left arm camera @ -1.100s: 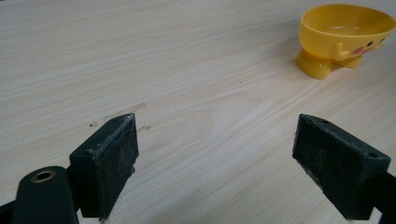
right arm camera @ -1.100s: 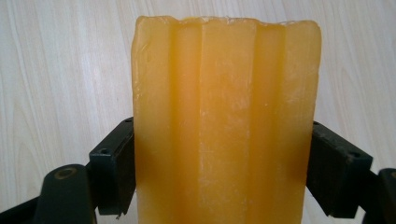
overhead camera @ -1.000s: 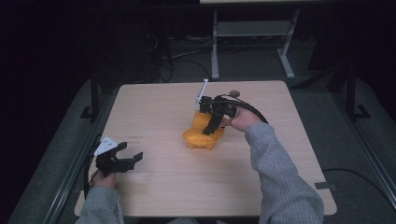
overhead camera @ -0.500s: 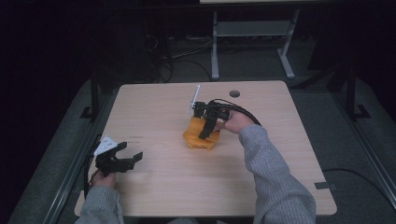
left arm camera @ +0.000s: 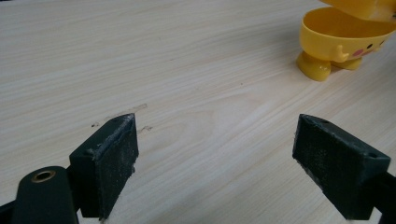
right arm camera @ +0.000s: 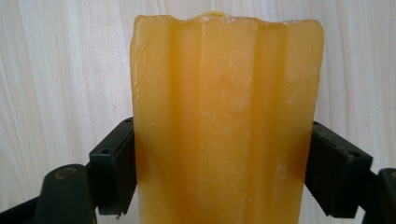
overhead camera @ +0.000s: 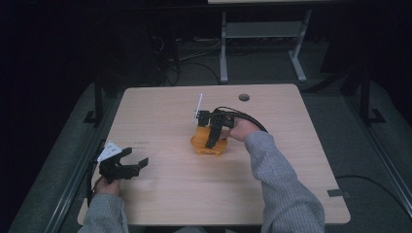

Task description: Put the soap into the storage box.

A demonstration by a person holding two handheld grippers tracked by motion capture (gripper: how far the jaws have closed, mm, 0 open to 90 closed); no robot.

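We find the right tool [overhead camera: 212, 141] closed on a translucent orange, ribbed plastic piece [right arm camera: 226, 121], its two black jaws pressing the piece's long sides, and held low over the middle of the pale wood-grain desk [overhead camera: 272, 194]. Beneath it stands a yellow plastic chick-shaped container [overhead camera: 208, 145] with short feet and a pink cheek mark. We judge the step in hand to be setting the orange piece down at or into that container. To do it well, we would keep the grip square on the flat sides, lower straight down without tilting, and release only once the piece is borne from below; the smooth plastic may slip if the jaws loosen early. The left tool [overhead camera: 127, 165] rests near the desk's left front corner, jaws spread wide and holding nothing, well apart from the work; it could steady the light container if it shifts. The right gripper view gives the grasp and the piece's ribbing and wavy upper edge. The left gripper view shows the container [left arm camera: 343, 39] from the side, open-topped, with a second yellow part at the frame's upper edge whose fit we cannot tell. The high view alone gives the layout of both tools, and a white stick [overhead camera: 198, 105] rising behind the right tool.
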